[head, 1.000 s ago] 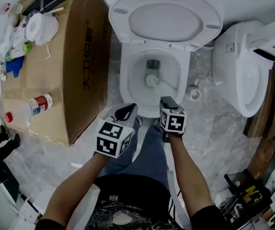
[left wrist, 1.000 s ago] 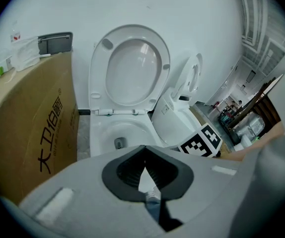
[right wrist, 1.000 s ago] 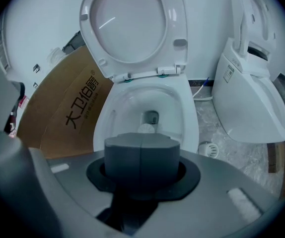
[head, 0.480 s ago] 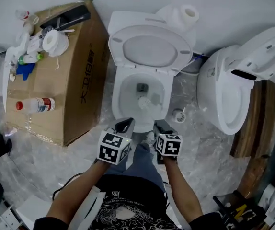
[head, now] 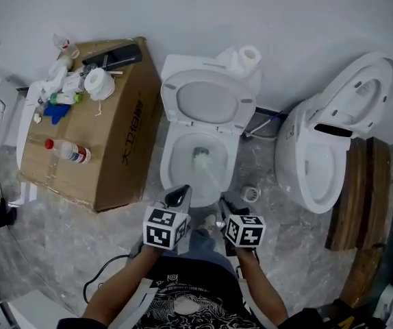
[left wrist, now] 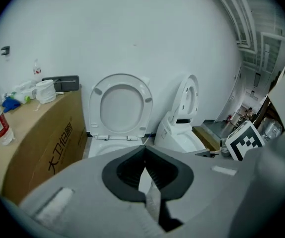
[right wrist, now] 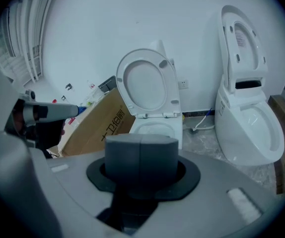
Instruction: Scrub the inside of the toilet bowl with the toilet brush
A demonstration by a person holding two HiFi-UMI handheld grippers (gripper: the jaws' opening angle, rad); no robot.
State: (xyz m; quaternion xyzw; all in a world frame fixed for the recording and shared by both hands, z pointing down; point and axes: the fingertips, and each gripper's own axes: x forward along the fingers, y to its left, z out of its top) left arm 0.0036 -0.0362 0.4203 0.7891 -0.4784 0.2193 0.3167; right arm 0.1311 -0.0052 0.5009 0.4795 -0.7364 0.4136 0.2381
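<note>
You have two toilets in full view. The middle toilet [head: 171, 173] has its lid [head: 200, 105] raised against the wall, and the right toilet [head: 298, 153] is also open. A white fixture at the left edge is cut off too much to name.

There is one toilet brush [head: 200, 155]. Its head lies down in the middle toilet's bowl, and its pale handle slants up towards the front right of the rim. One small brush holder [head: 250, 194] stands on the floor between the two toilets.

There are two paper rolls, one [head: 250, 55] on the middle toilet's tank and one [head: 99, 83] on the cardboard box [head: 118, 160]. The box top also holds one red-capped bottle [head: 70, 151] lying on its side and a clutter of small items that is hard to sort.

Both your forearms reach forward over your legs, side by side, just short of the bowl's front rim. Your left gripper [head: 179, 194] points at the middle toilet, and its tips meet with nothing between them. Your right gripper [head: 224, 203] sits just beside it, pads pressed flat together, also holding nothing I can see. The brush handle ends near its tip in the head view.
</note>
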